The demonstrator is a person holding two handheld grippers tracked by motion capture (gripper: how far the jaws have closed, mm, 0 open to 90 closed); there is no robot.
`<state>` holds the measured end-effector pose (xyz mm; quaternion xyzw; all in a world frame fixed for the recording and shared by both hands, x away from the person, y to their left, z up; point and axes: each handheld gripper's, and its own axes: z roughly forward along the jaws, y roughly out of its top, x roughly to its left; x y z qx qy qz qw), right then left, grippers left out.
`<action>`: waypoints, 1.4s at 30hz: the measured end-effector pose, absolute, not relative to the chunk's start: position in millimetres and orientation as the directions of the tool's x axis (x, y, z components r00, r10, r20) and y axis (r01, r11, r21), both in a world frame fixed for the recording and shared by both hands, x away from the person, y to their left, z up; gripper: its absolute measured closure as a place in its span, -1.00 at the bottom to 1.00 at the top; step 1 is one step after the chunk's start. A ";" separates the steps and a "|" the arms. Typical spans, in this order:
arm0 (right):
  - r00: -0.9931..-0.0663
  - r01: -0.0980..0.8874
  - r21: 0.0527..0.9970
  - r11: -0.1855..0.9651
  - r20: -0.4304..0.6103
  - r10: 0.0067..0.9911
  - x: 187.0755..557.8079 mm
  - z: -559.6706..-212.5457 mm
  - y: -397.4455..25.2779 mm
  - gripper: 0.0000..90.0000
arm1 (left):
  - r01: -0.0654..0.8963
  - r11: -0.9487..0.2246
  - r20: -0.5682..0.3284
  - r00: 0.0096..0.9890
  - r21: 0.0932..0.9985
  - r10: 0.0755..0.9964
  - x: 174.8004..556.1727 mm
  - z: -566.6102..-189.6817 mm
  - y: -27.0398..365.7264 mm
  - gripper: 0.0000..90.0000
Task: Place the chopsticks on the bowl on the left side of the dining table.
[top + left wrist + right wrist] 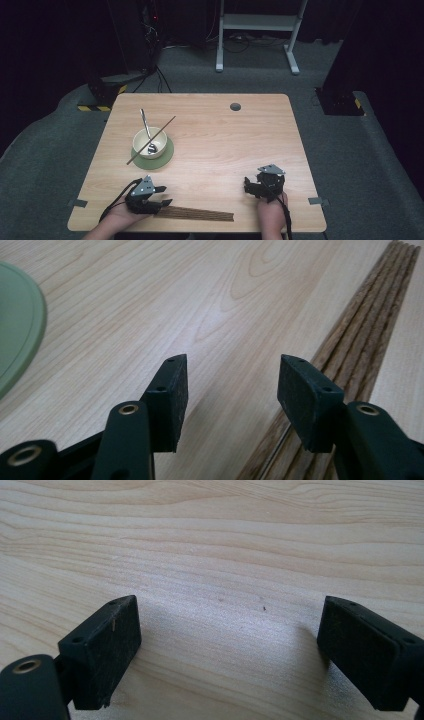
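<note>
High view: a wooden desk (215, 125) carries a cream bowl (149, 142) on a green mat (167, 156) toward the left edge. A metal spoon (146, 131) stands in the bowl, its handle leaning toward the far edge, and one chopstick (151, 140) lies slantwise across the rim. A bundle of chopsticks (197, 214) lies flat along the near edge, between the two hands. The left tool (161, 201) sits at the left end of that bundle, near the near-left corner, jaws apart and holding nothing. The right tool (248, 185) rests on bare wood toward the near-right corner, well apart from the bundle, also holding nothing.

Left gripper view: the jaws stand moderately wide over the desk. The bundle of chopsticks (360, 340) runs away from beside the right-hand jaw and passes partly under it, not yet between the pads. The edge of the green mat (20, 325) shows at the left.

Right gripper view: the jaws are spread wide with only plain wood grain between them.

Judging by this, the work looks like laying chopsticks on the bowl. One stick is already across the rim, so that part seems done. What is left, as far as I can tell, is to pinch another stick out of the bundle, lift it and set it beside the first. That grasp has not yet begun.
</note>
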<state>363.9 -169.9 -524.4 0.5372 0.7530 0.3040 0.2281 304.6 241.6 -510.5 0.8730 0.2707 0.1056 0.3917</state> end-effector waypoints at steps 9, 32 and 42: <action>-0.319 0.670 0.703 0.238 -0.017 0.947 363.9 -524.4 -169.9 -0.78 | 0.367 -0.579 -0.032 0.862 0.728 0.505 301.7 -512.4 234.5 0.03; -0.321 0.670 0.703 0.240 -0.017 0.947 363.4 -524.4 -169.8 -0.78 | 0.351 -0.583 -0.033 0.874 0.733 0.485 303.6 -512.5 232.2 0.08; -0.322 0.669 0.703 0.241 -0.018 0.947 363.4 -524.4 -169.8 -0.78 | 0.364 -0.597 -0.023 0.865 0.715 0.501 305.5 -518.0 231.5 0.17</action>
